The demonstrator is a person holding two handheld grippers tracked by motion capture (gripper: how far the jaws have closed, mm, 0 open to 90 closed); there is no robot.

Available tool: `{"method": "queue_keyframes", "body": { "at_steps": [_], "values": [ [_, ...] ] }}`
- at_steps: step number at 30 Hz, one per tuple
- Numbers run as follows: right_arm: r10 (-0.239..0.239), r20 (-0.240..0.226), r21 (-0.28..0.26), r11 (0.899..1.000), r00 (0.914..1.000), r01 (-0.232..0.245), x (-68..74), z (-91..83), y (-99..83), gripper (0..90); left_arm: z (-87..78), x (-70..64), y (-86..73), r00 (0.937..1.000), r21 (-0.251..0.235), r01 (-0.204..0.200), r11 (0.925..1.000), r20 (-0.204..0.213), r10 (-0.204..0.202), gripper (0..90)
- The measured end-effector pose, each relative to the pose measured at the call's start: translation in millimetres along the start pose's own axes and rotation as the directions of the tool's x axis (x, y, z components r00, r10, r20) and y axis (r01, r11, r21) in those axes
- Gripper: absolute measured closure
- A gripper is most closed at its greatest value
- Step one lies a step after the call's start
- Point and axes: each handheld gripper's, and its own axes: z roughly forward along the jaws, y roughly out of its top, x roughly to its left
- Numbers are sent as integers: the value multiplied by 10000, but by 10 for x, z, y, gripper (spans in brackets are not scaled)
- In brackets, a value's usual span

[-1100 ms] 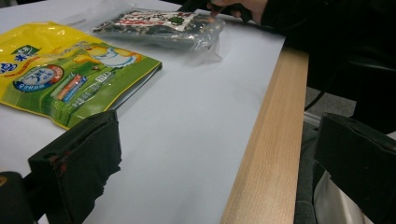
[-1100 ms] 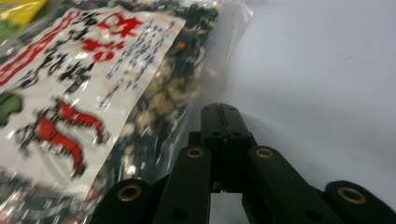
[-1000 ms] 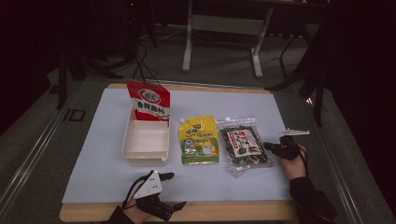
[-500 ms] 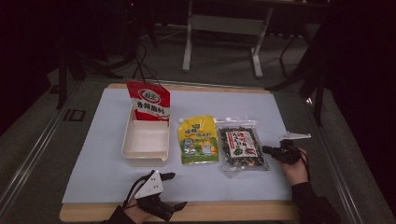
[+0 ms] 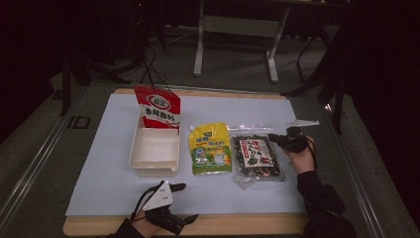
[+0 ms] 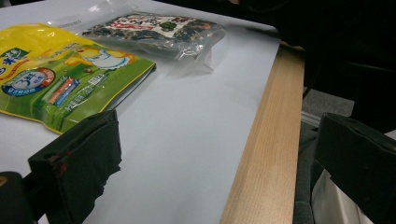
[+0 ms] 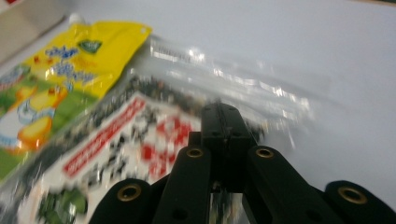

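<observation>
My left gripper (image 5: 181, 203) rests at the near wooden edge of the table, its jaws spread wide and empty. Going right, I see the shallow cream plastic tray (image 5: 154, 148) with a red snack packet (image 5: 158, 106) standing at its far end, then the yellow-green spouted pouch (image 5: 210, 148) lying flat beside it. Rightmost, the clear bag of dark seaweed (image 5: 257, 157) lies flat, and my right gripper (image 5: 275, 141) is at its far right edge, jaws pressed together over the bag; I cannot tell whether they pinch the plastic.
</observation>
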Motion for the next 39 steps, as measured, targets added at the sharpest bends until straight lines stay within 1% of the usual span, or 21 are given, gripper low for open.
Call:
{"method": "queue_keyframes", "body": {
  "at_steps": [4, 8, 10, 11, 12, 13, 14, 17, 18, 20, 21, 22, 23, 25, 27, 29, 34, 35, 36, 39],
  "values": [
    [16, -12, -11, 10000, 10000, -16, -18, 177, 144, 900, 8, 2, -5, 10000, 23, -2, 10000, 36, 2, 20],
    [-31, 66, 149, 9999, 10000, 30, -26, 362, 236, 900, 3, 1, -5, 10000, -4, 11, 10000, 7, -11, 20],
    [60, 80, 226, 9997, 9999, -62, -42, 434, 278, 900, -1, -2, -10, 10000, -32, 65, 10000, 26, -65, 20],
    [60, 80, 226, 9997, 9999, -62, -42, 434, 278, 900, -1, -2, -10, 10000, -32, 65, 10000, 26, -65, 20],
    [78, 177, 256, 9996, 9998, -83, -62, 494, 324, 900, 2, -4, -14, 10000, -12, 80, 10000, 47, -80, 20],
    [78, 177, 256, 9996, 9998, -83, -62, 494, 324, 900, 2, -4, -14, 10000, -12, 80, 10000, 47, -80, 20],
    [103, 272, 340, 9994, 9996, -113, -92, 549, 368, 900, 5, -4, -17, 9999, 2, 84, 10000, 70, -84, 20],
    [130, 410, 395, 9991, 9991, -146, -118, 598, 409, 900, 2, -3, -23, 10000, 16, 77, 10000, 41, -77, 20],
    [168, 488, 443, 9988, 9987, -189, -155, 645, 444, 900, -5, 1, -30, 9999, 9, 123, 9999, 12, -123, 20],
    [252, 497, 477, 9985, 9984, -276, -174, 667, 462, 900, -10, 3, -33, 9999, 23, 131, 9999, -3, -131, 20],
    [306, 571, 526, 9980, 9979, -336, -205, 719, 493, 900, -16, 3, -37, 9998, 27, 175, 9998, -60, -175, 20],
    [306, 571, 526, 9980, 9979, -336, -205, 719, 493, 900, -16, 3, -37, 9998, 27, 175, 9998, -60, -175, 20],
    [354, 628, 560, 9977, 9974, -389, -229, 772, 524, 900, -19, 2, -40, 9998, 33, 208, 9998, -63, -208, 20],
    [312, 766, 674, 9971, 9966, -364, -241, 827, 555, 900, -20, 2, -44, 9998, 59, 190, 9998, -76, -189, 20],
    [295, 792, 757, 9965, 9964, -355, -246, 855, 569, 900, -21, 3, -45, 9998, 68, 191, 9998, -78, -191, 20],
    [257, 954, 1007, 9943, 9951, -353, -257, 925, 603, 900, -24, 5, -51, 9997, 61, 234, 9997, -85, -234, 20],
    [314, 1036, 1299, 9905, 9941, -448, -297, 987, 615, 900, -40, 11, -59, 9995, 55, 280, 9996, -148, -279, 21],
    [329, 1055, 1414, 9888, 9939, -477, -301, 999, 610, 900, -42, 11, -59, 9995, 49, 284, 9996, -150, -284, 20],
    [258, 1106, 1716, 9842, 9935, -447, -309, 1018, 591, 900, -44, 10, -60, 9994, 50, 288, 9996, -173, -287, 20],
    [300, 1022, 1870, 9811, 9943, -489, -314, 1015, 568, 900, -46, 10, -60, 9994, 39, 304, 9995, -179, -303, 20]
  ]
}}
